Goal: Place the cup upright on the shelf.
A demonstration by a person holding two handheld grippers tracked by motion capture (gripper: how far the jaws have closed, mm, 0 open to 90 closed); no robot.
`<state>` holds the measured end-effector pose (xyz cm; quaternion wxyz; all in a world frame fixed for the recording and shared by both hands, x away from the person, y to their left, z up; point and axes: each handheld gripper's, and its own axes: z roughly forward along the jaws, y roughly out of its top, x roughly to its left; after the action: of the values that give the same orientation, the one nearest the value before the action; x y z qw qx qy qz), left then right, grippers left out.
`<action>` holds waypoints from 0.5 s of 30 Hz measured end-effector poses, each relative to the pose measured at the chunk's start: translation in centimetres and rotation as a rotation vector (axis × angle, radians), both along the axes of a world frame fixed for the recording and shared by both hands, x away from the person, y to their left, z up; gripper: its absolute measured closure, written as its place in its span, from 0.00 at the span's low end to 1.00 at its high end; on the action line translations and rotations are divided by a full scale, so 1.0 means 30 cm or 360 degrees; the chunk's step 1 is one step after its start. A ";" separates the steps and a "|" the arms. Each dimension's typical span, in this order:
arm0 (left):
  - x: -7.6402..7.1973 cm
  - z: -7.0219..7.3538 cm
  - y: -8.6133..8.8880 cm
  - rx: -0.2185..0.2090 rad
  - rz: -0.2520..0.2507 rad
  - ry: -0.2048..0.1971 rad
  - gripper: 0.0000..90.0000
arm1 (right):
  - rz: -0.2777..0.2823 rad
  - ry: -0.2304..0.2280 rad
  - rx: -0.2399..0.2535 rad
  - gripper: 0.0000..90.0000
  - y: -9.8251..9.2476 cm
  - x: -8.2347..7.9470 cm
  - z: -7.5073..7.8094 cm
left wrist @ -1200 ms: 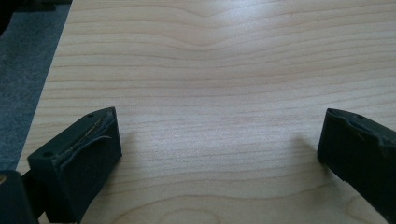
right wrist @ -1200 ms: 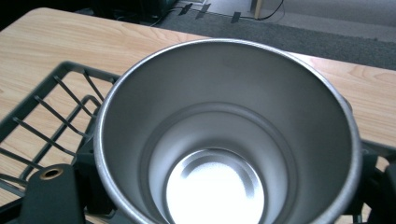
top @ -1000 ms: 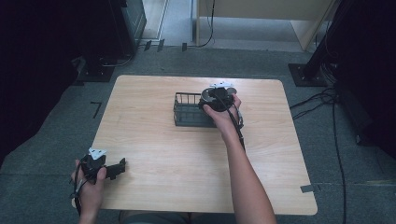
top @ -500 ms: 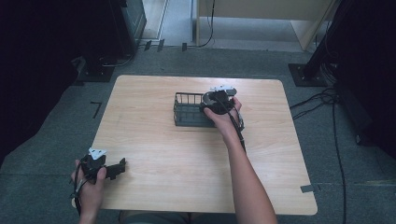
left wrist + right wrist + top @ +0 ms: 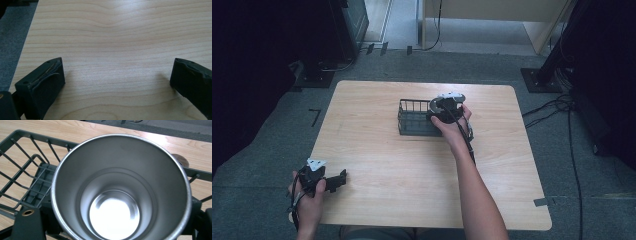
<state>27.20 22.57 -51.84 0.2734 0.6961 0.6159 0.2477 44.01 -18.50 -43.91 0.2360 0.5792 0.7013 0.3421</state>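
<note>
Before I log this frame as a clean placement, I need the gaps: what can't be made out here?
- Right gripper jaws: high view, the hand covers them.
- Steel cup outer wall and any grip on it: right gripper view, its wide rim hides both.
- Whether the cup rests in the wire basket: too small from above.
- Left gripper body: cut off by the bottom edge.

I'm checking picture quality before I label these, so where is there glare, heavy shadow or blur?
High view: the room's left and right sides fall into near black, and the wooden table is evenly lit. Right gripper view: the steel cup has a bright glare patch on its bottom, and its rim is sharp. Left gripper view: soft shadows lie beside the open jaws, and the wood grain is sharp.
</note>
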 end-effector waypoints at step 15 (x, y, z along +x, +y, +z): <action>0.000 0.000 0.000 0.0000 0.0000 0.0000 0.00 | 0.0017 0.0004 0.0047 0.00 -0.020 -0.024 0.037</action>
<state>27.19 22.57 -51.84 0.2734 0.6961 0.6159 0.2476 43.28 -19.08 -42.81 0.2247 0.5794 0.6994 0.3530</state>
